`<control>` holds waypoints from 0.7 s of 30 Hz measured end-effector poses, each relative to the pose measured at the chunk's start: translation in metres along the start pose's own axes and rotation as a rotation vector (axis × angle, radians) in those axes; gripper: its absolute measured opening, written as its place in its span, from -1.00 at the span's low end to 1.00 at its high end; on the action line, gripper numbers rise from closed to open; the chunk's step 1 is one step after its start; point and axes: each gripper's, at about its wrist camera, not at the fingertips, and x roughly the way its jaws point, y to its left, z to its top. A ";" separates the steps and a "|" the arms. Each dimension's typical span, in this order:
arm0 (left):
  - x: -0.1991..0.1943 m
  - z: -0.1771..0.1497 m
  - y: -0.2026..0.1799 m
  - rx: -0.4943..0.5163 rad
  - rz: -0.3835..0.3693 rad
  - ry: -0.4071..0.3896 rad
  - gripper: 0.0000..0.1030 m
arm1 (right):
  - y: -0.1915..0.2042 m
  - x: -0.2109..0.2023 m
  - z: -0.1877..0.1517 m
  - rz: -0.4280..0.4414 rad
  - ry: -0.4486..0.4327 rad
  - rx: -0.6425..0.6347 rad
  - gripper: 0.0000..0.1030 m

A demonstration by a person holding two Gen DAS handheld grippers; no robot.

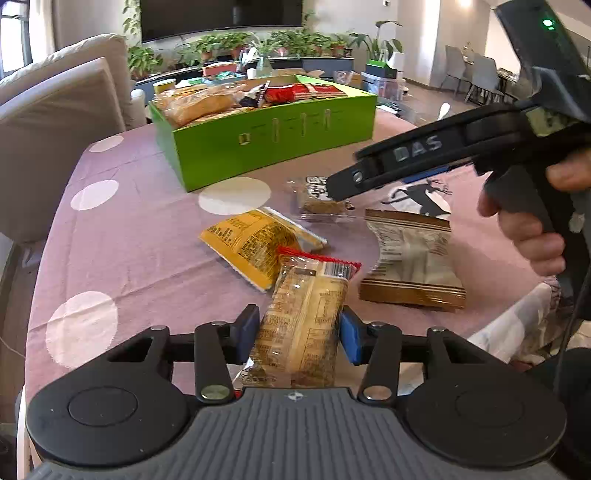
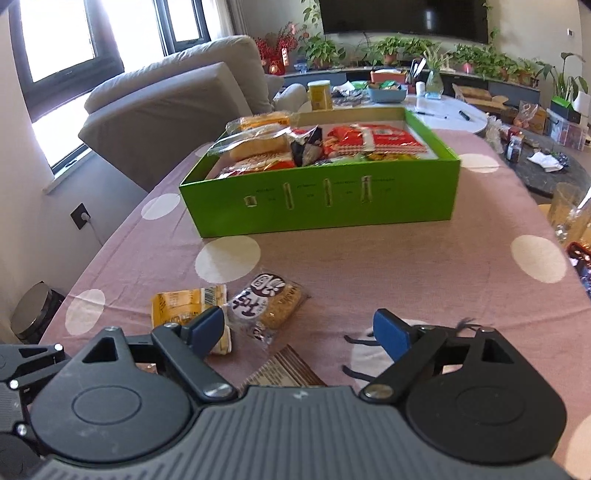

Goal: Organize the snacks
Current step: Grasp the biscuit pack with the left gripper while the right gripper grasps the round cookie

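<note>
A living room in daylight: a grey sofa (image 2: 177, 99) under dark-framed windows (image 2: 70, 40), a wall-mounted television (image 2: 402, 18) above a row of potted plants (image 2: 406, 50), and grey dining chairs (image 1: 476, 75) far right.

Left gripper (image 1: 298, 328): my blue pads pinch the clear-wrapped pastry packet (image 1: 303, 317)
Table: yellow packet (image 1: 255, 247) touches it; brown-edged packet (image 1: 412, 258) just beside
Behind: green box (image 1: 273, 147), filled with snacks
</note>
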 end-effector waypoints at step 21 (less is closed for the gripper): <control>-0.003 -0.002 0.017 -0.074 0.020 -0.019 -0.24 | 0.029 0.039 0.011 -0.049 0.097 0.049 0.45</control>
